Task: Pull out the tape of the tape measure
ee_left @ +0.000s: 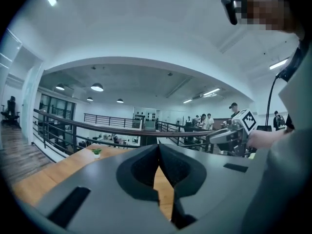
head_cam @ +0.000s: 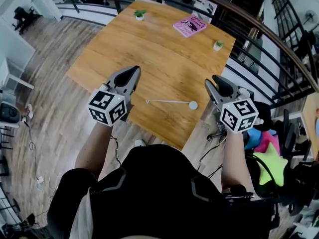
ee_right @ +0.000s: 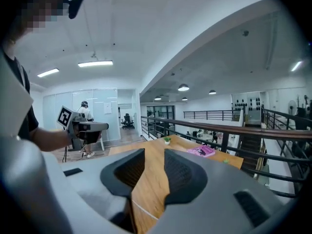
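tape measure (head_cam: 192,105) on table (head_cam: 164,49), between clenched left hand-held gripper (head_cam: 135,69) and parted, empty right hand-held gripper (head_cam: 214,79)

L gripper (head_cam: 134,69) closed, R gripper (head_cam: 213,78) ajar, empty
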Demonstrator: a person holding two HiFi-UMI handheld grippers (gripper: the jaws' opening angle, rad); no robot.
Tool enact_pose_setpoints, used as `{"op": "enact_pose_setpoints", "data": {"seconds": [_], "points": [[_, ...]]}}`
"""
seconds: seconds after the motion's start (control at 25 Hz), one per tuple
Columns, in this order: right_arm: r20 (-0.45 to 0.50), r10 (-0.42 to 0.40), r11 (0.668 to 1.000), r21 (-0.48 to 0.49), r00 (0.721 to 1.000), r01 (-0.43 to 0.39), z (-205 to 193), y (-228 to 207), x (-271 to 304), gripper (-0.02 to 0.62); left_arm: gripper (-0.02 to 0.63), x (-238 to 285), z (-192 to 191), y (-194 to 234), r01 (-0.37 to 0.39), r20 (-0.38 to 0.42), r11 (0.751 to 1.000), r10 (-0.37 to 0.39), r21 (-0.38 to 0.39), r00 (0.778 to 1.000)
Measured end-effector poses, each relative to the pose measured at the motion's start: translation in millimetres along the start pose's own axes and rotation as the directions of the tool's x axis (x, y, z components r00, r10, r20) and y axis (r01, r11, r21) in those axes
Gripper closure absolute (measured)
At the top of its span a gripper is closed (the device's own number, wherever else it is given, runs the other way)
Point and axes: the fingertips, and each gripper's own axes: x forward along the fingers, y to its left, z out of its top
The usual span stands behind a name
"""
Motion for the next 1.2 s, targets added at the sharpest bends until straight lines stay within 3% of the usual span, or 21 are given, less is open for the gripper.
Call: {"op": "enact_pose_setpoints", "data": {"seconds": [0.08, 0.24, 0.36, 0.52, 0.76, 0.92, 1.2], "points": [[0.038, -0.019, 1.0, 0.003, 0.999, 0.019, 16, -1, -6, 0.488, 0.577, -2, 12, -10, 0.024, 0.015, 1.0, -0.024, 0.011, 1.0], [0.1, -0.071, 0.997, 0.024, 0.992, 0.068, 40, -6, -21, 0.594, 0.577, -7, 29, -19, 0.025, 0.038, 0.999, -0.027, 0.033, 0.999], [0.134, -0.077, 0.996, 0.044, 0.988, 0.071, 53, -2, -31, 0.594, 0.576, -8, 35, -21, 0.009, 0.036, 0.998, -0.011, 0.061, 0.999], [0.127, -0.097, 0.995, 0.02, 0.987, 0.095, 66, 7, -40, 0.594, 0.577, -1, 37, -24, -0.003, -0.027, 0.996, 0.005, 0.089, 1.0], [0.15, -0.088, 0.996, 0.002, 0.985, 0.089, 74, 13, -42, 0.597, 0.577, -2, 52, -18, -0.064, 0.007, 0.993, 0.063, 0.1, 0.998], [0.141, -0.092, 0.996, -0.003, 0.986, 0.094, 71, 16, -39, 0.597, 0.577, -2, 54, -17, -0.11, -0.011, 0.979, 0.114, 0.169, 0.993], [0.155, -0.125, 0.992, -0.003, 0.98, 0.127, 66, 5, -40, 0.597, 0.577, 0, 54, -15, -0.101, 0.019, 0.989, 0.1, 0.104, 0.995]]}}
